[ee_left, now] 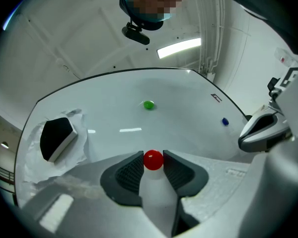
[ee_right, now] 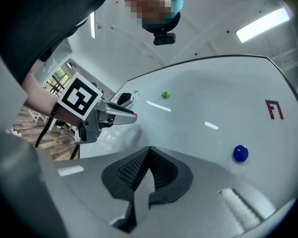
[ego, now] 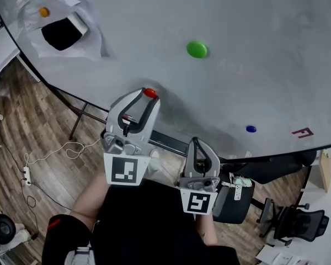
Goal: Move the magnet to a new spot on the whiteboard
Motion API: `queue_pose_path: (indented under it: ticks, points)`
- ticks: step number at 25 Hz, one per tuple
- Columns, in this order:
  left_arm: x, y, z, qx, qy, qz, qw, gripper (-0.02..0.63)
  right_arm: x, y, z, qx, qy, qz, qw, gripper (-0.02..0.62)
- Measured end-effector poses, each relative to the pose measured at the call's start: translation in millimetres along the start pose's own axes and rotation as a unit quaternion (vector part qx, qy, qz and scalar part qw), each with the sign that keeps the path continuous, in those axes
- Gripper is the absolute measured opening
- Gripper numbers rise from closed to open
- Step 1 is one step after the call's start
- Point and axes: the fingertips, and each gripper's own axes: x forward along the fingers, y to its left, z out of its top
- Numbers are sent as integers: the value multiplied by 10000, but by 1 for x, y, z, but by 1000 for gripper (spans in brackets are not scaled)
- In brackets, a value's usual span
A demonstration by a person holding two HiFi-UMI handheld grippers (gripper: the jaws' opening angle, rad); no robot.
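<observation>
Fingers, left gripper (ego: pixel 149 95): the dark ribbed fingers (ee_left: pixel 131 170) are closed to a narrow gap and pinch a small round red magnet (ee_left: pixel 153 159) between their tips, one pad on each side of it.
Fingers, right gripper (ee_right: pixel 149 150): the dark ribbed fingers (ee_right: pixel 132 170) are pressed fully together, pad against pad, and hold nothing.
Red magnet, place: it sits at the very tips of the left fingers, not deep between the pads. It is over the near edge of the large pale grey whiteboard (ego: pixel 265 48), towards the board's left half. Whether it touches the surface cannot be told.
Right gripper, place: it is beside the left gripper and nearer the person, with its tips at the board's near edge, apart from every magnet.
Crumpled white paper sheet (ego: pixel 91 44): it lies at the board's far left corner. A black block eraser with a white edge (ego: pixel 62 32) rests on it.
Small orange magnet (ego: pixel 44 11): it is on the same paper, just beyond the eraser.
Round green magnet (ego: pixel 197 49): it is on the open board, farther in than the red magnet and to its right, well apart from the left fingers.
Small blue magnet (ego: pixel 251 128): it is near the board's near edge, to the right of the right gripper.
Red drawn mark (ego: pixel 302 132): it is on the board, right of the blue magnet and close to the rim.
</observation>
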Motion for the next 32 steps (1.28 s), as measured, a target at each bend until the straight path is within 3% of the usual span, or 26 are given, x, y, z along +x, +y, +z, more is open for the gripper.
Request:
queue_pose_path:
  ticks: [14,32]
  points:
    - [-54,24,14,171,72,150,9997,129,-2,38,26,71,-277,299,9991,2]
    - [-135,69,11,177,364,666,9970,129,21,77,60,-81,-590,662,9960,2]
